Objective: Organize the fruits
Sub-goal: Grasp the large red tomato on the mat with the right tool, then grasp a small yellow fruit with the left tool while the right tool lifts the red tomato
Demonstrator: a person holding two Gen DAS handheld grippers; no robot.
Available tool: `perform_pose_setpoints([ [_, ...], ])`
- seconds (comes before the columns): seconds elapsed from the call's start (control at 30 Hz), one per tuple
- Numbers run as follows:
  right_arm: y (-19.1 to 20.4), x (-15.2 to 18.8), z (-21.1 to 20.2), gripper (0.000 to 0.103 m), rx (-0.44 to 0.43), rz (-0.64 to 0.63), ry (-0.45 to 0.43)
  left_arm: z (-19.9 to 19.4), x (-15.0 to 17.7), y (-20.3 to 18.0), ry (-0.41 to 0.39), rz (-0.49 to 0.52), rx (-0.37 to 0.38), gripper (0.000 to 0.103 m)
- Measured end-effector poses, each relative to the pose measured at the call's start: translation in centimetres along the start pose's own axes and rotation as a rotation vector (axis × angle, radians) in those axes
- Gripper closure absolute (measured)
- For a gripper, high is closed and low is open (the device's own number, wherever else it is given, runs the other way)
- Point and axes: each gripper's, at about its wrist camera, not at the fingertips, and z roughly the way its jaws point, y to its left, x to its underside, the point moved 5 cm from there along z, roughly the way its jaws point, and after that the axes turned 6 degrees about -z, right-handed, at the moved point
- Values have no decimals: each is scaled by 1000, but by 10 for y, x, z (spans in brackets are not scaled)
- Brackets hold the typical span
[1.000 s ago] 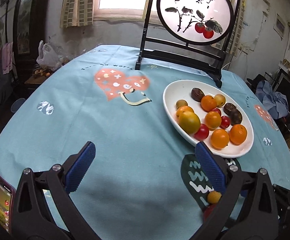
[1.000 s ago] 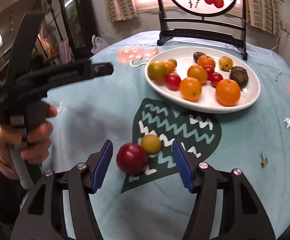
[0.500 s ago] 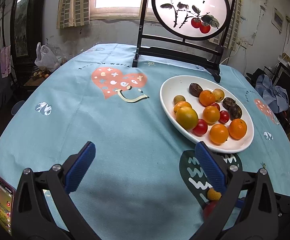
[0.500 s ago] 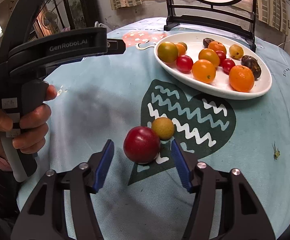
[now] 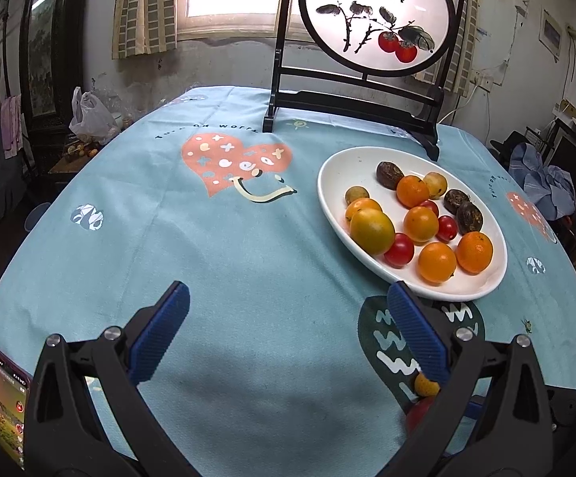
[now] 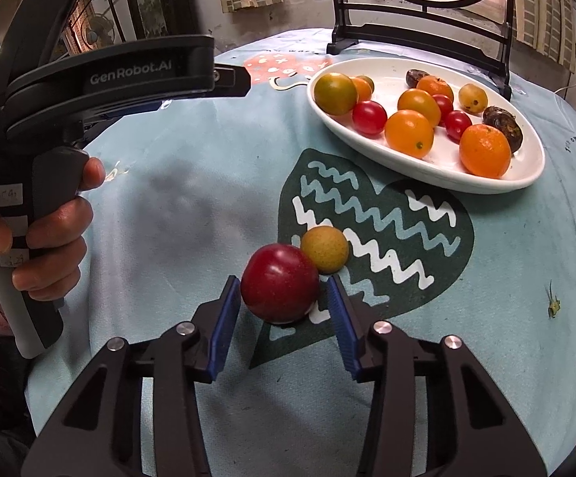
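A red plum (image 6: 280, 283) lies on the blue tablecloth, touching a small yellow fruit (image 6: 324, 249) behind it. My right gripper (image 6: 280, 314) is open, its blue pads on either side of the plum, the left pad nearly touching it. A white oval plate (image 6: 526, 175) at the back right holds several oranges, cherry tomatoes and dark fruits. In the left wrist view my left gripper (image 5: 288, 326) is open and empty above bare cloth, with the plate (image 5: 327, 183) ahead to the right. The plum (image 5: 419, 413) and yellow fruit (image 5: 426, 384) peek out behind its right finger.
A black wooden stand with a round painted screen (image 5: 375, 16) stands at the table's far side behind the plate. A phone (image 5: 3, 401) lies at the near left edge. The hand-held left gripper body (image 6: 109, 75) hangs over the table's left side in the right wrist view.
My right gripper has moved forward and narrowed, so the red plum now sits between its pads. The left gripper has drifted slightly; the plate looks a little farther.
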Motion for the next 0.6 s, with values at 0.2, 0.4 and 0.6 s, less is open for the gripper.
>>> perform_pose_setpoints([
  [0.2,1,-1,0,61,-6,-1,-5,0,0,0,1,0,-2,2],
  [0.4,-1,-2,-3,64,-15,6,-8,0,0,0,0,6,-4,2],
  [0.6,-31,-14,-37,64,-17,115,-130,1,2,-1,8,4,4,2],
])
